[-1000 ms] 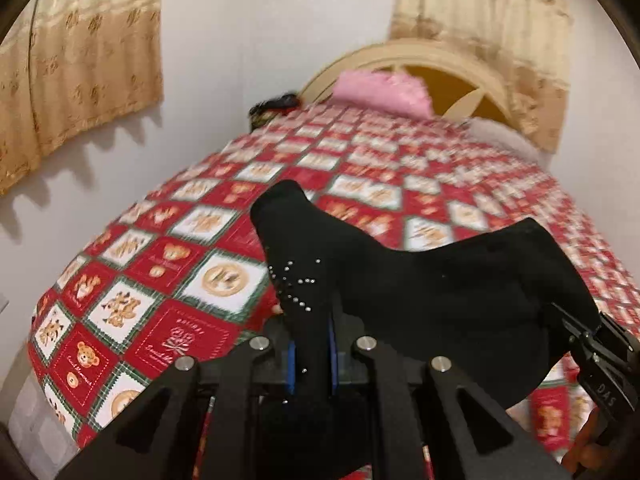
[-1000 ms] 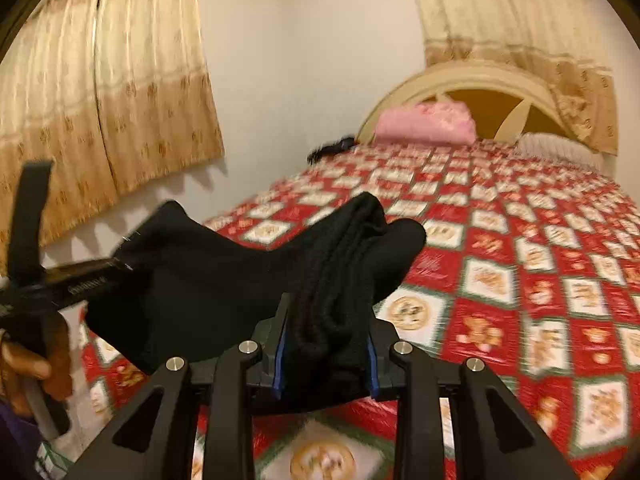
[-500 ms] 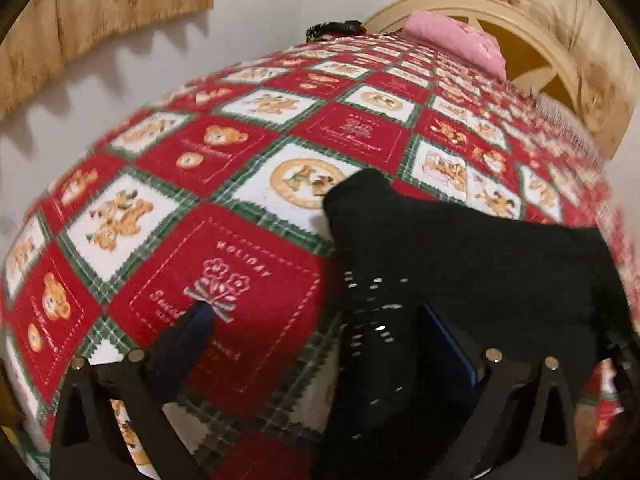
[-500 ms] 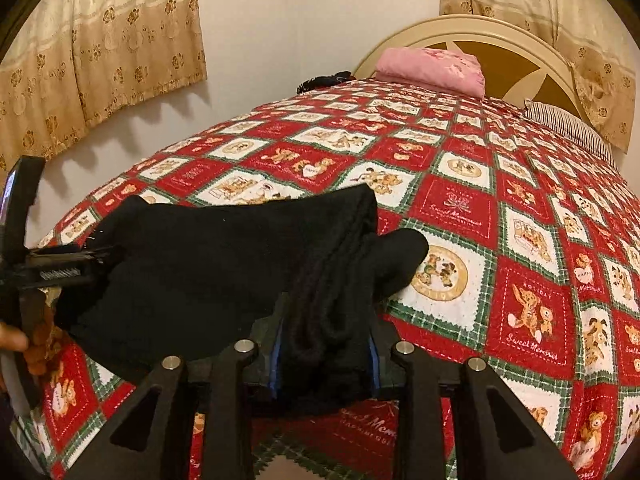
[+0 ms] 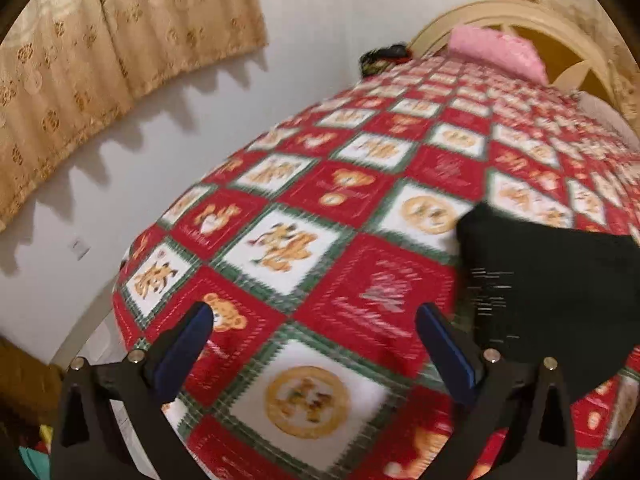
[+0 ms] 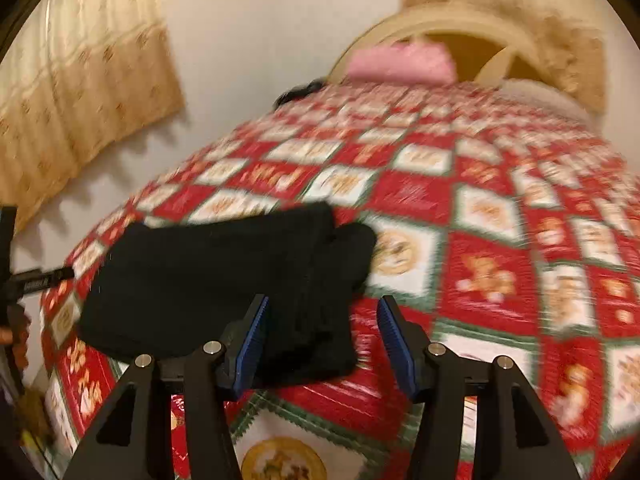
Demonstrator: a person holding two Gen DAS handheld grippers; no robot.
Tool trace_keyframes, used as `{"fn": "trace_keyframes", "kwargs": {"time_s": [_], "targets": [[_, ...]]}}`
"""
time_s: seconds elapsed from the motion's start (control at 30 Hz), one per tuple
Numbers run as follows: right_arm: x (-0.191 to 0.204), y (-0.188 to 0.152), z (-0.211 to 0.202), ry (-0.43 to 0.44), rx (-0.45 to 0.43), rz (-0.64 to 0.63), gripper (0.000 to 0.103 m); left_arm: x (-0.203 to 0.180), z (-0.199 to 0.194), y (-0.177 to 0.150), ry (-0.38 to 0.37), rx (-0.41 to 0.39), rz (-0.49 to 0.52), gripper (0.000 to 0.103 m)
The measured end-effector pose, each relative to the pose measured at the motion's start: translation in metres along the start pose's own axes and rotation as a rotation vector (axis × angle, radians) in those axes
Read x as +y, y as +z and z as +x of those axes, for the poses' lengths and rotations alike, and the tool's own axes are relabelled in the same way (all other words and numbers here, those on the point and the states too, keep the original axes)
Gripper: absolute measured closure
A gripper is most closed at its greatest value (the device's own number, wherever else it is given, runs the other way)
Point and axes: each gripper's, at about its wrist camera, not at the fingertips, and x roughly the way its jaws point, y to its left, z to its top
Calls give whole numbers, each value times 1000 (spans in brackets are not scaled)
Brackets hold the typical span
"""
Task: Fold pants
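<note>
The black pants (image 6: 224, 280) lie folded in a flat bundle on the red patterned bedspread (image 6: 500, 240), near the bed's front left corner. In the left wrist view they show at the right (image 5: 560, 292), with small rhinestones on the cloth. My left gripper (image 5: 316, 328) is open and empty, to the left of the pants. My right gripper (image 6: 322, 320) is open and empty, just off the pants' near right end. The left gripper's body shows at the far left of the right wrist view (image 6: 28, 280).
A pink pillow (image 5: 496, 52) lies at the cream headboard (image 6: 460, 28). A dark item (image 5: 384, 56) sits at the bed's far left corner. Beige curtains (image 5: 100, 48) hang on the white wall to the left. The bed's left edge drops off close by.
Both grippers have let go of the pants and opened. The pants went from held up to lying flat on the bed. Both grippers have drawn back, the left one moving left.
</note>
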Motion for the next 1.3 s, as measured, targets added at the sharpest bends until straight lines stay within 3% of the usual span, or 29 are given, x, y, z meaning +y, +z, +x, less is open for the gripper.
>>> {"fn": "trace_keyframes", "kwargs": {"time_s": [0.07,0.13,0.17,0.23,0.33,0.5,0.73,0.8,0.87,1.3], "targets": [[11,-2,-23,-2,-82,-28,46,-19,-17,-2,-59,-48,39,0],[26,-4,-33,24,-105,-77,49,-36,-25,-5,-93,-66,69,0],[37,-4,-33,40,-99,-118,63,-48,-27,-7,-111,-67,89,0],[58,-9,-23,71,-38,-188,74,-73,-24,-14,-122,-51,140,0],[67,-18,-4,53,26,-206,74,-92,-13,-21,-102,-28,169,0],[42,-39,36,70,216,-82,74,-100,3,-39,-69,17,172,0],[37,-37,-13,103,115,27,74,-92,-28,-49,-104,-15,151,0],[41,-39,-29,100,77,54,62,-89,-42,-55,-119,-43,145,0],[46,-44,-44,105,38,97,34,-86,-54,-61,-134,-61,136,0],[76,-83,-139,0,-149,100,33,-58,-139,-101,-218,-209,55,0]]}}
